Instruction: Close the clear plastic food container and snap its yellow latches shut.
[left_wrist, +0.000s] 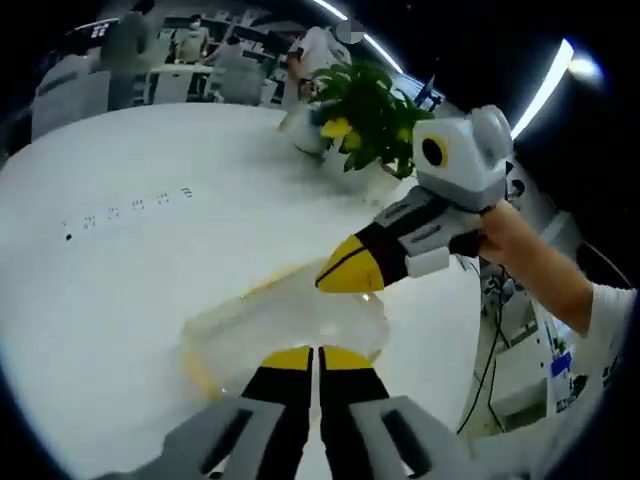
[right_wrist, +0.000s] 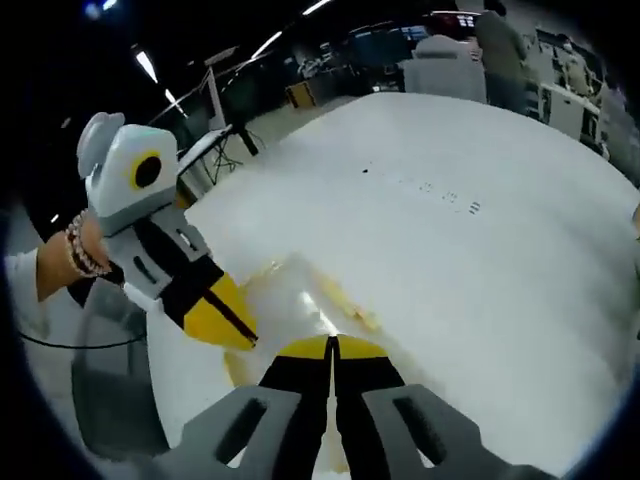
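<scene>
The clear plastic container (left_wrist: 285, 325) lies on the white table (left_wrist: 120, 280), blurred, with yellow latches (left_wrist: 200, 378) along its rim. My left gripper (left_wrist: 318, 356) is shut, its yellow tips resting at the container's near edge. Reaching in from the right, my right gripper (left_wrist: 340, 275) is shut too, its tip over the container's far side. In the right gripper view the same container (right_wrist: 300, 300) shows a yellow latch (right_wrist: 350, 305). There my right gripper (right_wrist: 333, 347) sits shut just behind it, and the left gripper (right_wrist: 228, 322) comes in from the left. Neither grips anything.
A green plant (left_wrist: 365, 110) in a white pot stands at the table's far side. People and chairs (left_wrist: 170, 60) fill the background. A grey chair (right_wrist: 110, 380) and a stand (right_wrist: 215, 90) are beyond the table edge. Cables (left_wrist: 490, 370) hang beside the table.
</scene>
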